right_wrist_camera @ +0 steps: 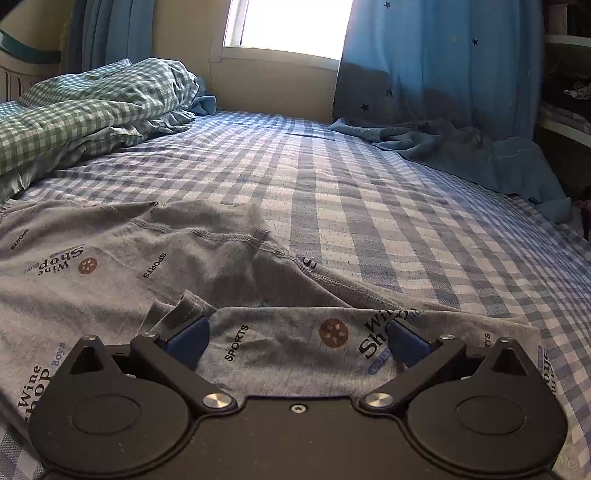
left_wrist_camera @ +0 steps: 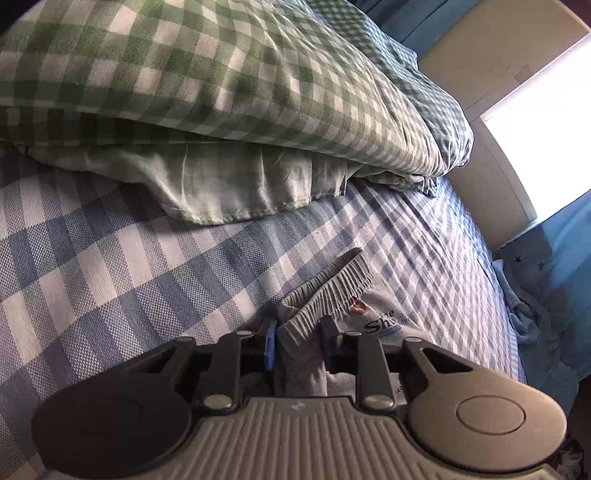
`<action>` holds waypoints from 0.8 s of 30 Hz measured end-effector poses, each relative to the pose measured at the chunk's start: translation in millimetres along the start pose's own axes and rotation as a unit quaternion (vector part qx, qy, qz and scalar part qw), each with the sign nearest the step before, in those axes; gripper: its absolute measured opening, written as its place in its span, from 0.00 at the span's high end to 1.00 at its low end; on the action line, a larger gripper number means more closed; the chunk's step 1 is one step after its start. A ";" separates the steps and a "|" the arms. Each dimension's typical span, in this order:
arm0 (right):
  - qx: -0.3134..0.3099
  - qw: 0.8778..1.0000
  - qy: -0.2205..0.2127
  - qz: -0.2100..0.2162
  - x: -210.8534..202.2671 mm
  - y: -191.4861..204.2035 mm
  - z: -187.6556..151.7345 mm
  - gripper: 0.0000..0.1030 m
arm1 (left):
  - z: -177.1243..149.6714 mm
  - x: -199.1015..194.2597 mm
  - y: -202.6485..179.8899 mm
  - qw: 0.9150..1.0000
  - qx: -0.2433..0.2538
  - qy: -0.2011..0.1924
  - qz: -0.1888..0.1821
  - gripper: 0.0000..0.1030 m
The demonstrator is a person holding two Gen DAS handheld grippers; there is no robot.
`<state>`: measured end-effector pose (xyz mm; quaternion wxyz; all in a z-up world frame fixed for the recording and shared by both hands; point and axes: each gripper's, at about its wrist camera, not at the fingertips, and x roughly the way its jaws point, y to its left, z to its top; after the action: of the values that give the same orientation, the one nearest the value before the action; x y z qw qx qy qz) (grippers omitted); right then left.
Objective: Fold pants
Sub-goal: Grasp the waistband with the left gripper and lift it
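Observation:
Grey printed pants (right_wrist_camera: pixel 147 251) lie spread and wrinkled on the blue checked bed sheet (right_wrist_camera: pixel 369 177). In the left wrist view their gathered elastic waistband (left_wrist_camera: pixel 325 291) bunches up, and my left gripper (left_wrist_camera: pixel 299 339) is shut on a fold of it, the fabric filling the narrow gap between the blue pads. My right gripper (right_wrist_camera: pixel 297 341) stands wide open, low over a pant leg with "SPORTS" and "Wine Shop" prints; the cloth lies flat between its fingers, not pinched. A small fold of fabric rises beside its left fingertip (right_wrist_camera: pixel 188 339).
A green checked duvet (left_wrist_camera: pixel 221 92) is heaped along one side of the bed (left_wrist_camera: pixel 129 266); the right wrist view shows it at the far left (right_wrist_camera: pixel 74 110). A blue starred curtain (right_wrist_camera: pixel 443 66) hangs by the bright window (right_wrist_camera: pixel 288 26), with a blue cloth (right_wrist_camera: pixel 443 144) crumpled below it.

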<state>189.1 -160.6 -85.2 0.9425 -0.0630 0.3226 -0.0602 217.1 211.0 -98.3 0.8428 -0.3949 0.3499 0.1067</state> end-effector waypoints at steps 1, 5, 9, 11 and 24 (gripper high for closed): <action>0.002 1.000 0.000 0.001 0.2 -0.6 0.0 0.01 | 0.9 -0.7 -3.0 1.000 0.005 0.001 0.005 0.80; 0.002 1.000 0.000 0.001 0.2 -0.8 0.1 0.01 | 2.5 -8.1 -25.7 0.998 0.051 -0.008 0.025 0.84; 0.010 1.000 0.004 0.008 0.7 -2.5 0.0 0.01 | 0.0 -25.1 -54.9 0.993 0.110 -0.034 0.023 0.85; 0.018 1.000 0.006 0.013 1.3 -5.1 -0.1 0.01 | -4.8 -33.9 -74.7 0.987 0.152 -0.044 0.023 0.85; 0.042 0.998 -0.030 0.038 -17.1 -18.9 7.3 0.01 | -55.4 -55.0 -175.6 0.956 0.285 -0.064 0.028 0.85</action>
<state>178.8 -175.9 -66.2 0.9551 -0.0127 0.2939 -0.0360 228.9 58.4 17.9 0.9375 -0.1206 0.3224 0.0512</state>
